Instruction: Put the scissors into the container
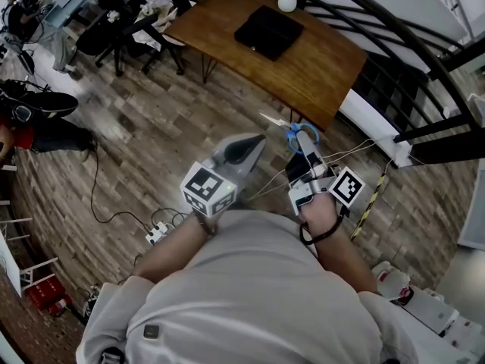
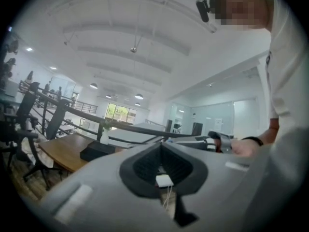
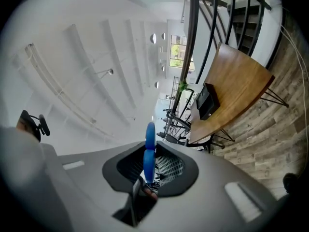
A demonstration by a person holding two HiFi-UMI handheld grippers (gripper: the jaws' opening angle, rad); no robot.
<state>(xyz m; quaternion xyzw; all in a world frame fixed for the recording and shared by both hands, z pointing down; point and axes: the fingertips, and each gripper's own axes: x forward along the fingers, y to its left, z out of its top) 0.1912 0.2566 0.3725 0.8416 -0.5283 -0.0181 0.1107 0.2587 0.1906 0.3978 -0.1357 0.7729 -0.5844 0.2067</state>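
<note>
- The right gripper [image 1: 306, 149] is clamped narrow on the scissors [image 1: 297, 132], gripping them at the blue handle loops.
- Their long axis lies roughly level. The pale blades reach out past the fingertips and slant toward the left gripper's side.
- The left gripper [image 1: 254, 144] has its jaws together, with nothing between them.
- The black container [image 1: 268, 32] sits on the wooden table [image 1: 326, 67], well ahead of both claws.
</note>
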